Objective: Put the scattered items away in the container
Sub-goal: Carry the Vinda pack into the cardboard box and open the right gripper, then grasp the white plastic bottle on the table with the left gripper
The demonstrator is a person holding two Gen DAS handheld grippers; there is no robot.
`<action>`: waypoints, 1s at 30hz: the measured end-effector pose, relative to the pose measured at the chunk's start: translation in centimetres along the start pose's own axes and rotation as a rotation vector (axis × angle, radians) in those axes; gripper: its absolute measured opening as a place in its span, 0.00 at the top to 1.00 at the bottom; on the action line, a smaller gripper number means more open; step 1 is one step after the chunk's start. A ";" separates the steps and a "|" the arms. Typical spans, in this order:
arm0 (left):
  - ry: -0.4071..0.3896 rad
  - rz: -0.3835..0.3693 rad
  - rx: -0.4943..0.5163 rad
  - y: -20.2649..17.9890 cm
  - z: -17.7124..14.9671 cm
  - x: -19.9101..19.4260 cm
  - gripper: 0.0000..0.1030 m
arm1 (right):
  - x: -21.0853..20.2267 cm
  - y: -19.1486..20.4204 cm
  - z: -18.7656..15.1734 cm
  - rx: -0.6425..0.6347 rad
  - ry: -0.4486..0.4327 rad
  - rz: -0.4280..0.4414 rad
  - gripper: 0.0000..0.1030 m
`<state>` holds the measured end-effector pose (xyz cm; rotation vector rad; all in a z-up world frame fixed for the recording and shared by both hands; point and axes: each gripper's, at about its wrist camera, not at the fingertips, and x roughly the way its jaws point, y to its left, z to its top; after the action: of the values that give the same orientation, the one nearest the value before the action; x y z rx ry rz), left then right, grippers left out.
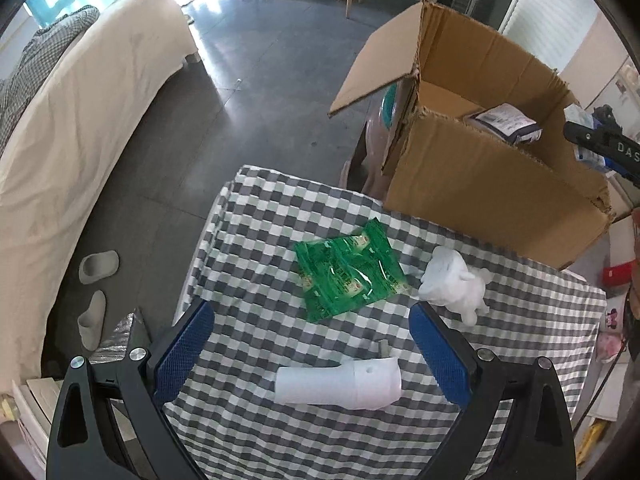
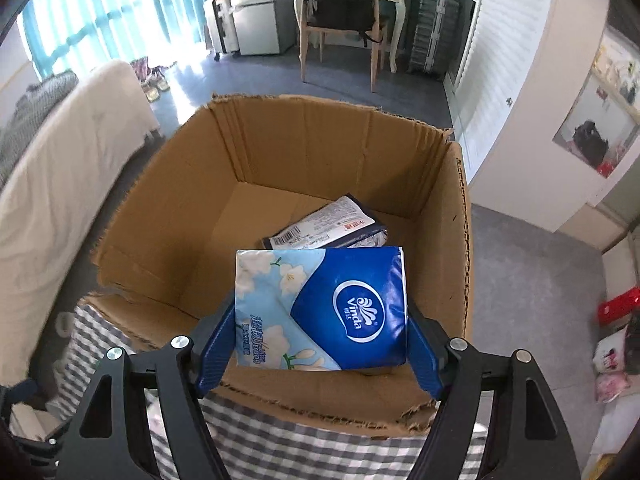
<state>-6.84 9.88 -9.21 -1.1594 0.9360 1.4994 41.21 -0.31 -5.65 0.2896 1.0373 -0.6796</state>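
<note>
This was a bedroom in a home: a bed (image 1: 80, 128) with cream bedding, slippers (image 1: 98, 268) on the floor, a wooden chair (image 2: 340, 28), suitcases (image 2: 434, 36), a small fridge (image 2: 260, 16), and curtained windows (image 2: 108, 8).

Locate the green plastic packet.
Left wrist view: green plastic packet lies flat mid-tablecloth, left of the white crumpled tissue, beyond the white cylindrical tube.

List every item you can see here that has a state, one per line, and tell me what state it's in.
Cardboard box: open, flaps up.
Dark-wrapped packet: lying inside the box.
Vinda tissue pack: between the right gripper's jaws, above the box.
Left gripper: open, empty.
Green packet: flat on the checked cloth.
White plush toy: lying on the cloth.
White cylinder: lying on its side.
</note>
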 end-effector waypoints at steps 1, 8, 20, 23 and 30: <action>0.002 -0.001 0.000 -0.2 0.0 0.2 0.03 | 0.1 0.0 0.0 -0.002 -0.003 0.006 0.22; -0.003 -0.016 0.009 -1.2 0.1 -0.4 0.03 | -1.5 -0.2 0.1 0.033 -0.019 -0.031 0.19; -0.032 -0.084 0.060 -1.0 -3.0 -1.4 0.03 | -8.5 0.3 -5.2 0.178 -0.005 -0.026 0.19; 0.004 -0.094 0.071 -1.6 -5.1 1.1 0.03 | -7.6 1.5 -7.5 0.198 0.032 -0.023 0.19; -0.009 -0.063 0.088 -1.9 -7.4 5.4 0.01 | -5.6 3.9 -11.2 0.256 0.099 -0.023 0.19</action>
<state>-3.72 4.55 -16.29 -1.1079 0.9419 1.3982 34.13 10.64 -6.69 0.5381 1.0491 -0.8265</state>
